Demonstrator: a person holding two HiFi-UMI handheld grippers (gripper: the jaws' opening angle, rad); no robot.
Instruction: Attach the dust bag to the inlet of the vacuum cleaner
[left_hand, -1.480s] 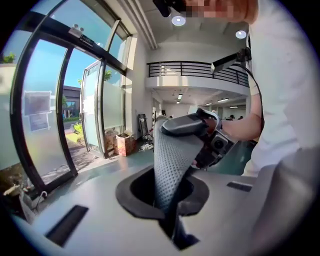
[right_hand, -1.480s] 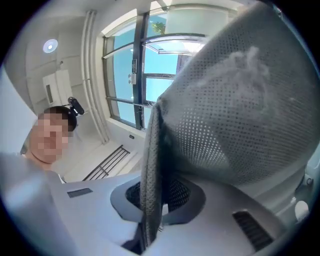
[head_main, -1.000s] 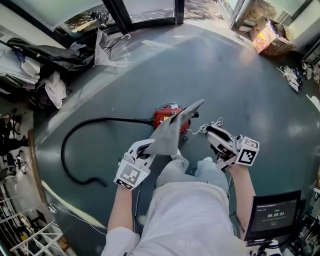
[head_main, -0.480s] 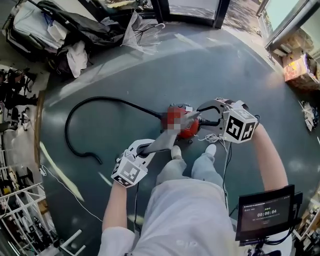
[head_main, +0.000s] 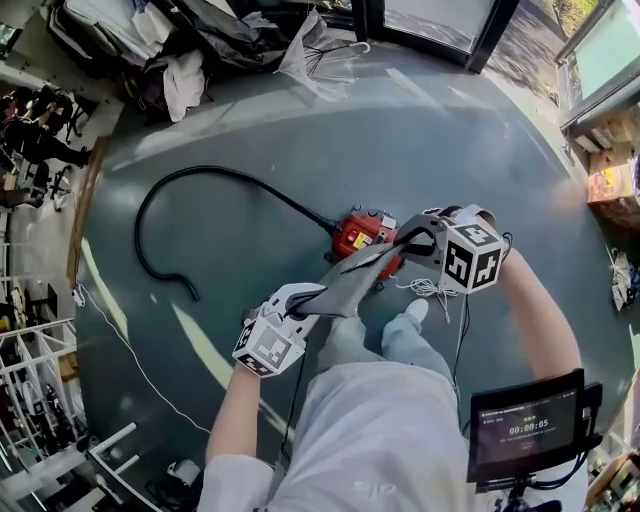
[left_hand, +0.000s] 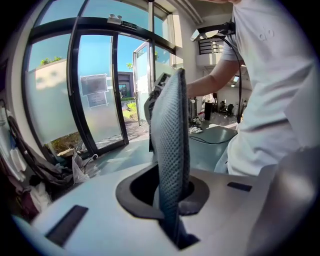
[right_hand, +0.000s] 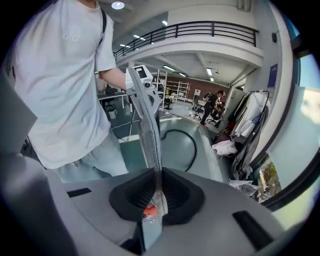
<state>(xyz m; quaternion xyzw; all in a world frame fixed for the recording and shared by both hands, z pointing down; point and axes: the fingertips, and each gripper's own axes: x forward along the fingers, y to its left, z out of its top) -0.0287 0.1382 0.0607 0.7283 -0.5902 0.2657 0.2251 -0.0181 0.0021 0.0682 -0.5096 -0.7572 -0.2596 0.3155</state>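
Note:
The grey mesh dust bag (head_main: 350, 285) hangs stretched between my two grippers, just above the red vacuum cleaner (head_main: 356, 234) on the floor. My left gripper (head_main: 305, 298) is shut on the bag's near end; in the left gripper view the dust bag (left_hand: 170, 130) rises edge-on out of the left gripper (left_hand: 172, 200). My right gripper (head_main: 405, 243) has just been closing and now pinches the bag's far end beside the vacuum. The right gripper view shows the dust bag (right_hand: 150, 125) as a thin strip clamped in the right gripper (right_hand: 152, 200).
A black hose (head_main: 200, 180) curves left from the vacuum across the green floor. A white cord (head_main: 430, 288) lies by the person's shoe (head_main: 416, 311). A small monitor (head_main: 525, 435) stands at the lower right. Clothes and bags (head_main: 190, 50) are piled by the glass doors.
The right gripper swung in from the right of the knees, rolled over, and closed on the bag's far end above the vacuum. The left gripper sank slightly, still holding the bag.

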